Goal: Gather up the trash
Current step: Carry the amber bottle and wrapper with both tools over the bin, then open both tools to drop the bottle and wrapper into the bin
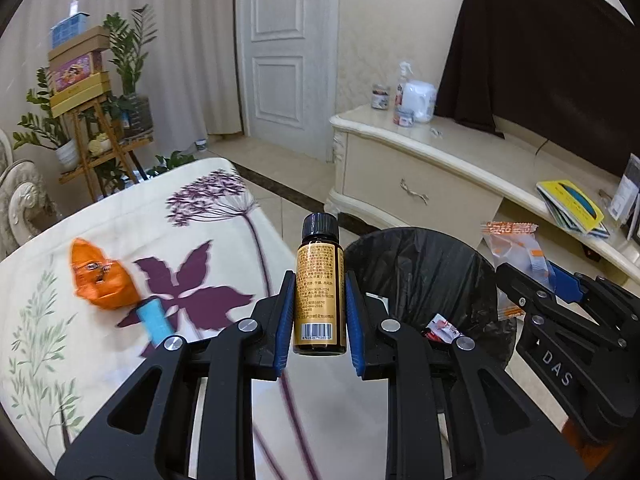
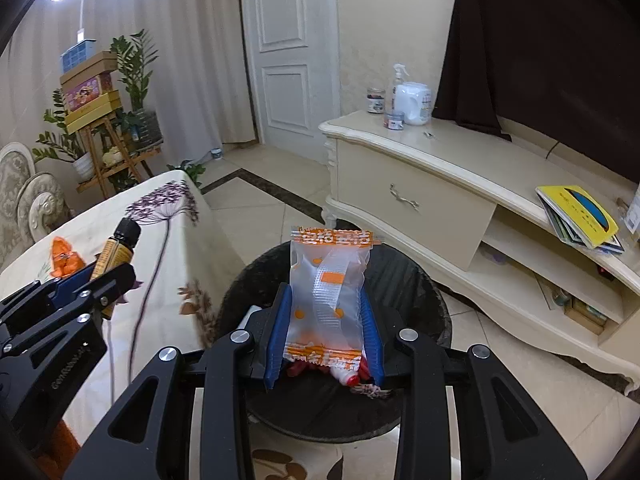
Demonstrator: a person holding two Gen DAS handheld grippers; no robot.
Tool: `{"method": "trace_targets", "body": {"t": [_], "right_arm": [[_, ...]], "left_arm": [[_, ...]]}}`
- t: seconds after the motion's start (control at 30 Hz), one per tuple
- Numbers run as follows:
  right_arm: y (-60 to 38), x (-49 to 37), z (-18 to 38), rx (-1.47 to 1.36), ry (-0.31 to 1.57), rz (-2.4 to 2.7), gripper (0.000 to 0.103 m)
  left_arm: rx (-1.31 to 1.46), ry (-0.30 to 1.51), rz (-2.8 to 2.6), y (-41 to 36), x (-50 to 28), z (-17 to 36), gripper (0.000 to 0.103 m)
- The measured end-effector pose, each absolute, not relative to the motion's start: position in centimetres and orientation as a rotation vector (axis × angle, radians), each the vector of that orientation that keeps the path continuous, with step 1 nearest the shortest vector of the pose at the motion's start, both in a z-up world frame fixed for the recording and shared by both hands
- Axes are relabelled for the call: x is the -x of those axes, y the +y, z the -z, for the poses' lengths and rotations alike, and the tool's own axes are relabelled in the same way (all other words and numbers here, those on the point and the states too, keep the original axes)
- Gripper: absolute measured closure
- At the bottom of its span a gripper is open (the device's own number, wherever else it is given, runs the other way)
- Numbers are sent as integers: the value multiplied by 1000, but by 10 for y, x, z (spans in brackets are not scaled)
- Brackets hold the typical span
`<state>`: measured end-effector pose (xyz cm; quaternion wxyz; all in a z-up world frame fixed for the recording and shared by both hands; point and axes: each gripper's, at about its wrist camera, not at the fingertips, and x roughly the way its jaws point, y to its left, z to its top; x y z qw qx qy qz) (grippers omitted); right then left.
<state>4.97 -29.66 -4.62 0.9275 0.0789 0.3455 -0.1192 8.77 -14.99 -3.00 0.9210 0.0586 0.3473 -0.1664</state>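
Black bin liner marks the landmark: a round trash bin (image 2: 344, 400) on the tiled floor, just beside the counter (image 1: 132, 216) with its flowered cloth. Some wrappers already lie in the bin's bottom, so part of the collecting looks done.

Two more pieces are on their way. The left tool (image 1: 319, 312) is pinching a small amber bottle (image 1: 320, 296) with a black cap and gold label, held upright between the blue pads; in the left wrist view it sits over the counter's edge, just left of the bin, not yet above the opening. The right tool (image 2: 325, 316) is pinching a frosted snack wrapper (image 2: 328, 292) printed in orange, and in the right wrist view that wrapper hangs directly over the bin's mouth.

Left of the bin, on the counter, two things are not yet collected: a crumpled orange wrapper (image 1: 100, 276) and, just beside it on the bin side, a small light-blue cylinder (image 1: 154, 318), too blurred to name more closely.

My judgement: the job is somewhere past halfway. The wrapper seems ready to be dropped, the bottle needs a short carry toward the bin, and then the counter wants one more round
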Motion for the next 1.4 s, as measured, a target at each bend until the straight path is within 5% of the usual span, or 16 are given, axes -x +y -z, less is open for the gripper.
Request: {"method": "trace_targets", "body": {"t": [0.97, 1.03, 1.1, 1.27, 1.4], "right_arm": [[-338, -88, 84, -209, 773, 302, 69], [-339, -89, 85, -211, 776, 304, 69], [-340, -90, 85, -214, 777, 305, 65], [-341, -88, 85, -211, 768, 323, 55], [-344, -86, 82, -221, 762, 335, 53]], "left_arm": [[-202, 807, 351, -206, -132, 66, 79], [-204, 809, 352, -207, -132, 66, 74], [-203, 798, 351, -207, -131, 65, 57], [-201, 792, 353, -205, -131, 64, 53], [-184, 783, 340, -200, -130, 61, 40]]}}
